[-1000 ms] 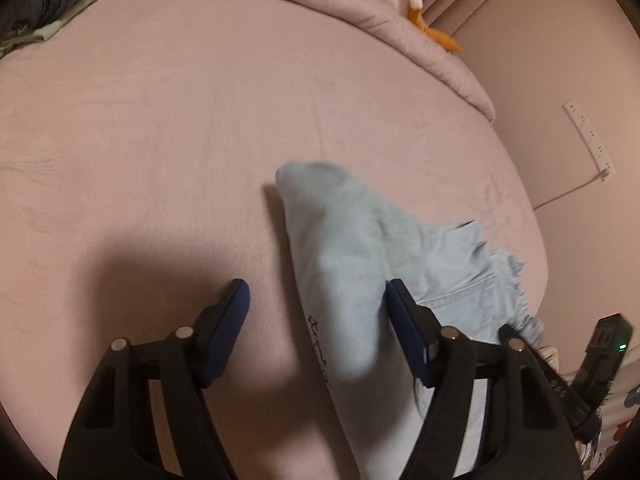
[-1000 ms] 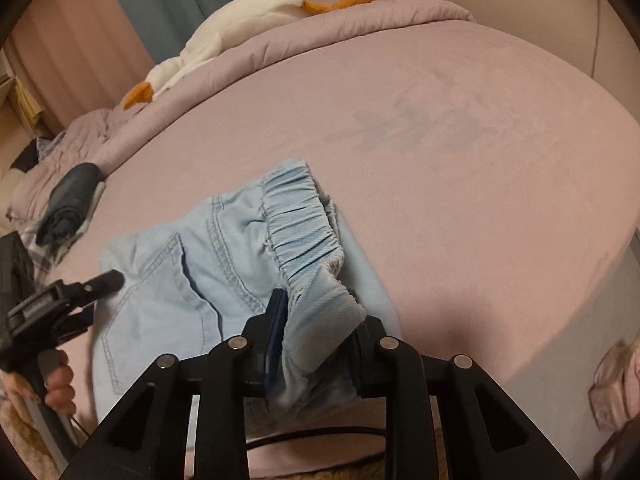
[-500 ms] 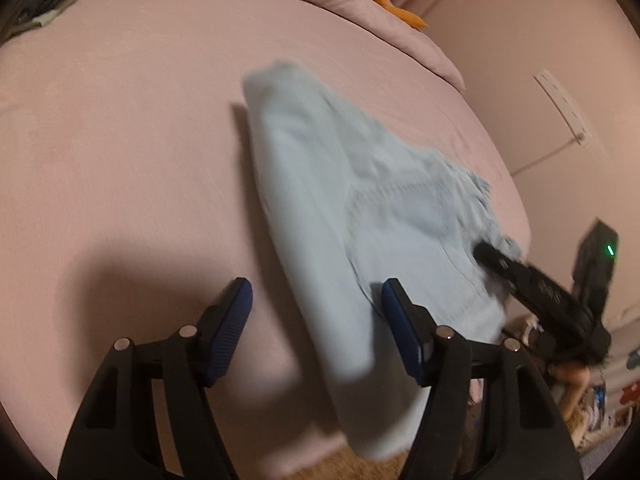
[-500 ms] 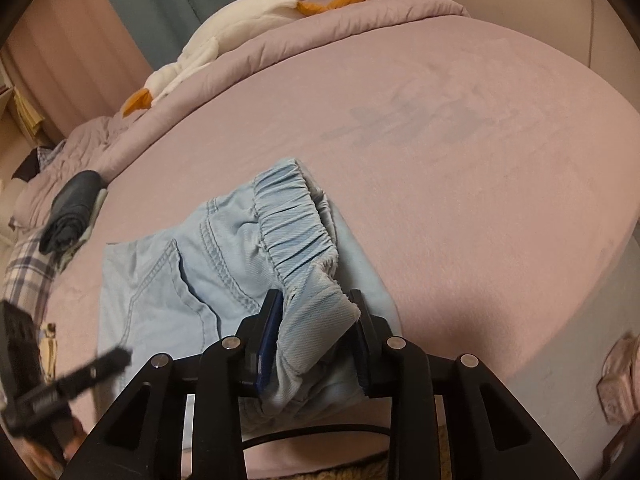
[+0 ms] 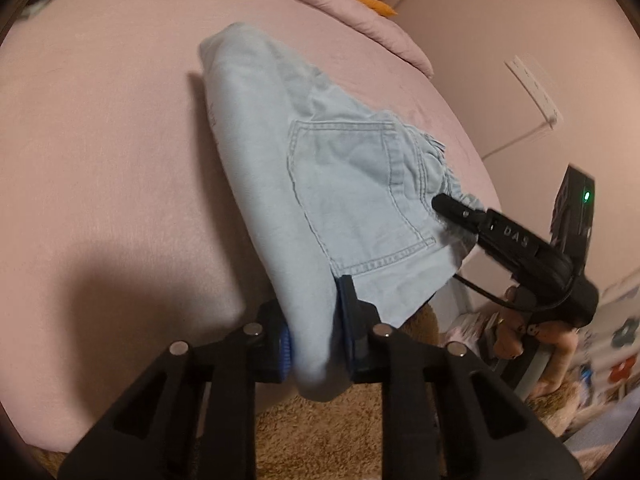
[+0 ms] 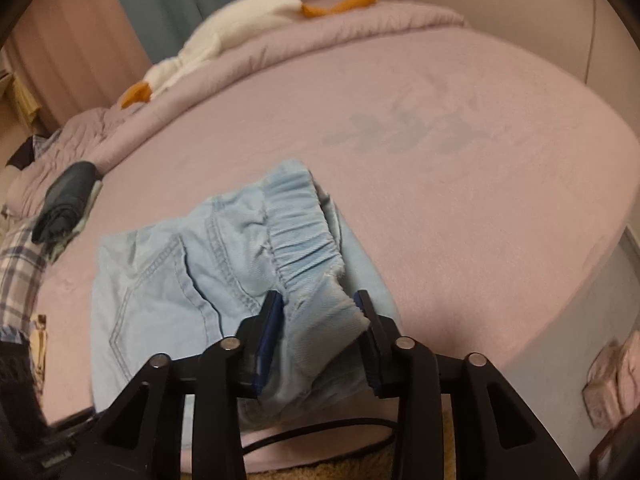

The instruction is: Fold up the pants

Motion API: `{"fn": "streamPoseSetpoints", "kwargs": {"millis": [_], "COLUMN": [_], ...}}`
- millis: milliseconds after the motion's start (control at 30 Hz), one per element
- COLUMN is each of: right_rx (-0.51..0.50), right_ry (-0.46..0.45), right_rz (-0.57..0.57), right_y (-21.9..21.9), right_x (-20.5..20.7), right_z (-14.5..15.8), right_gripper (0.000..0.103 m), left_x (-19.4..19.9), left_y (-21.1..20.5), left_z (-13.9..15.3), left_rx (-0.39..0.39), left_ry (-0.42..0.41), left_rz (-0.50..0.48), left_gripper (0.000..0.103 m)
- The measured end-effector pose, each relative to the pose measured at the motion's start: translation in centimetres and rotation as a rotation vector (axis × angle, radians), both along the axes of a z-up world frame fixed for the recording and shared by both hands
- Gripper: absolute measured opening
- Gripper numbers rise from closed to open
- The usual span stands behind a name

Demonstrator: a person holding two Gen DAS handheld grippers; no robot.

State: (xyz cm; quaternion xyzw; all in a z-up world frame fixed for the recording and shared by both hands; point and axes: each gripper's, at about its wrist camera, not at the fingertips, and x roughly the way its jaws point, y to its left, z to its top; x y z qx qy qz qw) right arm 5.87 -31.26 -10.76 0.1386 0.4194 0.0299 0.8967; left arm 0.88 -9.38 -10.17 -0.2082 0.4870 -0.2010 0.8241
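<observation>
Pink bed (image 6: 460, 152) under pale denim pants (image 6: 168, 280), left claw (image 5: 314, 346) and right claw (image 6: 320, 336) each clamping them

Left hand-held gripper (image 5: 312, 344) clamps the pants (image 5: 320, 184) fold over the bed (image 5: 100, 140).

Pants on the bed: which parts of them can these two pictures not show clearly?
- Left wrist view: the folded edge of the pants inside the left gripper is covered by its jaws.
- Left wrist view: the waistband end is partly behind the right gripper.
- Right wrist view: the near hem of the pants is hidden behind the right gripper.
- Both views: lower layers and leg ends are covered by the top fold.
</observation>
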Motion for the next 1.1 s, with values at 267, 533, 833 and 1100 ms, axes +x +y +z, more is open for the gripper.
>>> {"fn": "streamPoseSetpoints", "kwargs": {"millis": [267,533,833,1100], "right_rx": [0.03,0.038,0.048,0.067], "right_ry": [0.021,0.024,0.028,0.022], "right_rz": [-0.013,0.0,0.011,0.025], "right_y": [-0.7,-1.1,-1.3,-2.0], "right_x": [0.5,0.5,0.4,0.3], "right_z": [-1.2,-1.1,-1.1,-1.2], "right_gripper": [0.03,0.03,0.03,0.03], "left_x": [1.0,4.2,11.8,13.6], "left_y": [-0.3,1.9,5.3,4.8], "left_z": [-1.3,2.1,1.6,0.6], "left_rx": [0.004,0.039,-0.016,0.085], "left_ry": [0.04,-0.009,0.008,0.006], "left_rz": [-0.004,0.029,0.166,0.181], "left_gripper": [0.024,0.053,0.053,0.025]}}
